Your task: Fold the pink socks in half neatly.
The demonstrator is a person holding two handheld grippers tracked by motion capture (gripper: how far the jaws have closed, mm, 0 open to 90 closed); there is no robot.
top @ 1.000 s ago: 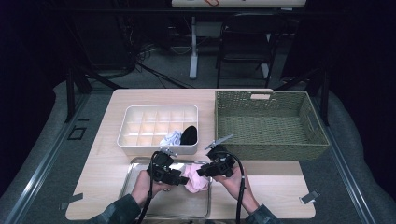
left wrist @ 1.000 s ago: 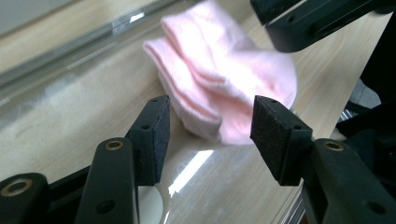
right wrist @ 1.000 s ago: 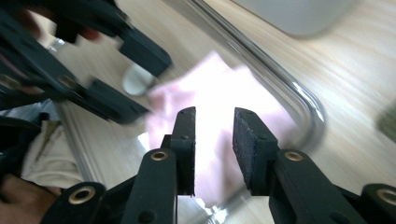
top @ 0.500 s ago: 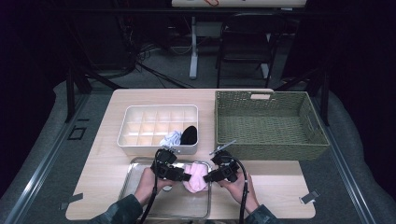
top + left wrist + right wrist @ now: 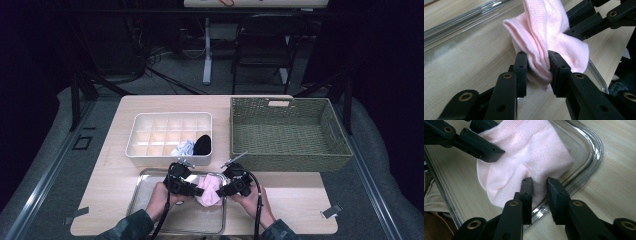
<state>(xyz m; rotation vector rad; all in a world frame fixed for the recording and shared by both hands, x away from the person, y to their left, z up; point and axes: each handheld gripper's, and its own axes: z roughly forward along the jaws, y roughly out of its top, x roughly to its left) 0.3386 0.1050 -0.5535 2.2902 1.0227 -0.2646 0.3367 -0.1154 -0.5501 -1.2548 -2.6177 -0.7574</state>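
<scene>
Room is dark; only the light wood bench (image 5: 300, 200) is lit, at centre frame. Grey floor (image 5: 50, 165) is seen around it, with a metal rail (image 5: 45, 185) running along the 9 o'clock side. Tape marks (image 5: 331, 210) are stuck on the bench's near corners. At 12 o'clock a white table leg (image 5: 206, 52) and a dark chair (image 5: 260, 55) are seen, with cables (image 5: 155, 55) trailing on the floor at 11 o'clock. A black stand (image 5: 80, 85) is set at 10 o'clock.
</scene>
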